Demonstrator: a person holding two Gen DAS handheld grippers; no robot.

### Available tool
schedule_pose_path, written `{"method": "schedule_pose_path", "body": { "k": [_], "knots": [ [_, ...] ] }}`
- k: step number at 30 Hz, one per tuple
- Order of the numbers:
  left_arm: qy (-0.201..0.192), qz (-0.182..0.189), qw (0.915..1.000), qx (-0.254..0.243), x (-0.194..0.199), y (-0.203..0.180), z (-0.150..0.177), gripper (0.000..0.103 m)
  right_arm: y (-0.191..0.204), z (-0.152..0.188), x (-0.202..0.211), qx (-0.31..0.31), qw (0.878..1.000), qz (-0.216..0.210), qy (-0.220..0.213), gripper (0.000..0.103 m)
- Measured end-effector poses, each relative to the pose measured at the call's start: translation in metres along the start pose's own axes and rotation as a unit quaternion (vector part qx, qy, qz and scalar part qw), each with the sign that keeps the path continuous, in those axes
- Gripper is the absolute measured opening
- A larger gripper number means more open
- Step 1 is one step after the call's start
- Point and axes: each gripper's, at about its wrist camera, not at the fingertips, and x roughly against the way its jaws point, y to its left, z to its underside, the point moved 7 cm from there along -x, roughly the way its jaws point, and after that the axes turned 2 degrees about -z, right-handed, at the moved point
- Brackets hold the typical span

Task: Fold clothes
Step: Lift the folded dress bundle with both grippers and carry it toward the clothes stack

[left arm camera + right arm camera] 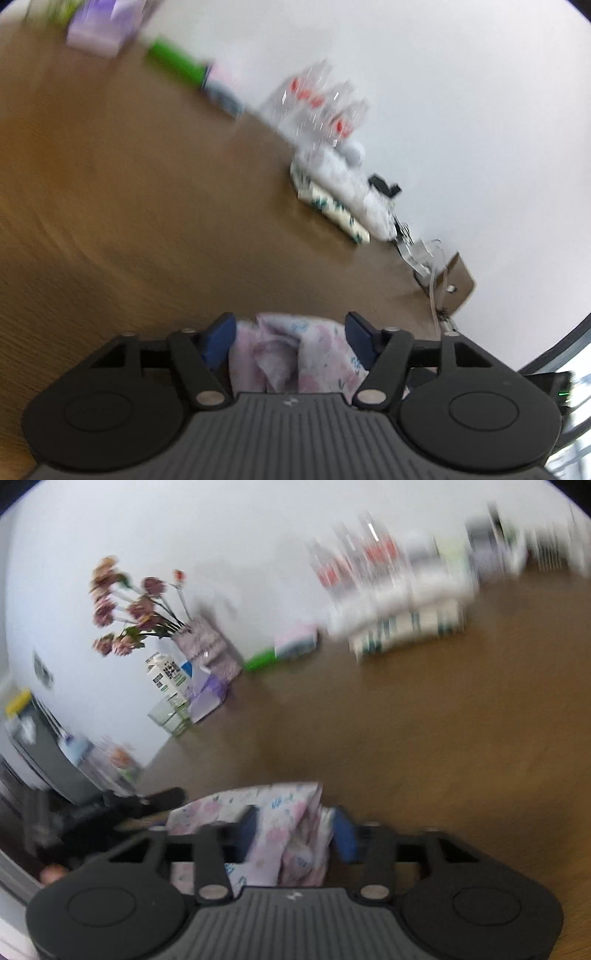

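Both my tongs, left gripper (291, 338) and right gripper (295, 827), clamp bunched floral garment (295, 354) lifted above brown table (147, 221), cloth slung between them, neither nearer

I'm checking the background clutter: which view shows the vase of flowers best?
The right wrist view: the vase of flowers stands against the wall beside a carton, fairly sharp despite motion blur. The left wrist view doesn't show it at all, only a blurred purple box at that end of the table.

Both wrist views low over table (129, 203).
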Motion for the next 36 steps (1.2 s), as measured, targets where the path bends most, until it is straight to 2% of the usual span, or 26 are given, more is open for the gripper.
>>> {"method": "schedule_pose_path", "body": {
  "k": [1,2,3,5,7,9,11,13,15,17,20,21,22,23,24,25,26,28,31,32,33,36],
  "knots": [
    [-0.022,-0.016,0.9990,-0.035,0.005,-0.012,0.000,0.042,0.010,-0.002,0.000,0.023,1.000,0.003,-0.005,0.013],
    [-0.042,-0.033,0.9957,-0.075,0.010,-0.026,0.000,0.027,0.021,-0.002,-0.003,0.042,0.999,-0.002,-0.008,0.012],
    [-0.053,-0.053,0.9893,-0.125,0.011,-0.043,0.005,0.020,0.032,-0.001,-0.007,0.059,0.998,-0.005,-0.009,0.011],
    [-0.052,-0.081,0.9743,-0.203,0.003,-0.068,0.019,0.020,0.047,0.008,-0.029,0.085,0.996,0.006,0.011,0.010],
    [-0.027,-0.101,0.9633,-0.247,-0.014,-0.075,0.037,0.017,0.052,0.020,-0.046,0.106,0.993,0.033,0.028,0.010],
    [-0.010,-0.135,0.9532,-0.270,-0.029,-0.068,0.049,0.016,0.053,0.030,-0.055,0.121,0.991,0.054,0.031,0.008],
    [-0.015,-0.134,0.9510,-0.278,-0.031,-0.063,0.052,0.017,0.053,0.028,-0.053,0.115,0.991,0.059,0.031,0.007],
    [-0.012,-0.133,0.9510,-0.279,-0.030,-0.060,0.053,0.017,0.058,0.019,-0.049,0.111,0.993,0.046,0.012,0.012],
    [-0.010,-0.128,0.9518,-0.279,-0.029,-0.056,0.054,0.017,0.061,0.016,-0.055,0.116,0.992,0.040,0.004,0.012],
    [-0.008,-0.123,0.9531,-0.276,-0.024,-0.051,0.054,0.017,0.053,0.020,-0.072,0.116,0.991,0.069,0.018,0.003],
    [-0.011,-0.116,0.9572,-0.265,-0.020,-0.046,0.052,0.018,0.032,0.016,-0.065,0.094,0.985,0.143,0.011,0.003],
    [-0.014,-0.112,0.9597,-0.258,-0.018,-0.045,0.050,0.021,0.028,0.014,-0.058,0.081,0.985,0.149,0.008,0.004],
    [-0.019,-0.105,0.9632,-0.247,-0.015,-0.044,0.048,0.026,0.027,0.012,-0.048,0.066,0.988,0.143,0.004,0.012],
    [-0.030,-0.088,0.9701,-0.224,-0.007,-0.042,0.042,0.045,0.029,0.010,-0.035,0.053,0.990,0.132,-0.005,0.018],
    [-0.043,-0.072,0.9764,-0.199,0.005,-0.039,0.036,0.074,0.031,0.009,-0.023,0.045,0.992,0.117,-0.013,0.026],
    [-0.050,-0.068,0.9806,-0.177,0.015,-0.034,0.029,0.085,0.029,0.009,-0.011,0.035,0.994,0.098,-0.013,0.054],
    [-0.050,-0.064,0.9848,-0.153,0.022,-0.028,0.023,0.089,0.026,0.009,-0.001,0.023,0.997,0.078,-0.012,0.074],
    [-0.009,-0.055,0.9936,-0.099,0.015,-0.010,0.017,0.089,0.016,0.012,0.001,-0.007,0.999,0.029,0.011,0.075],
    [0.059,-0.034,0.9972,-0.032,-0.006,0.012,0.012,0.064,0.004,0.014,-0.020,-0.029,0.998,-0.003,0.057,0.073],
    [0.067,-0.023,0.9971,-0.026,-0.015,0.013,0.010,0.052,0.003,0.014,-0.030,-0.033,0.997,-0.006,0.068,0.072],
    [0.075,-0.015,0.9968,-0.022,-0.022,0.012,0.008,0.045,0.002,0.014,-0.038,-0.036,0.996,-0.010,0.078,0.071],
    [0.087,-0.005,0.9961,-0.017,-0.037,0.008,0.005,0.042,0.008,0.010,-0.057,-0.042,0.994,-0.047,0.095,0.069]
  ]
}}
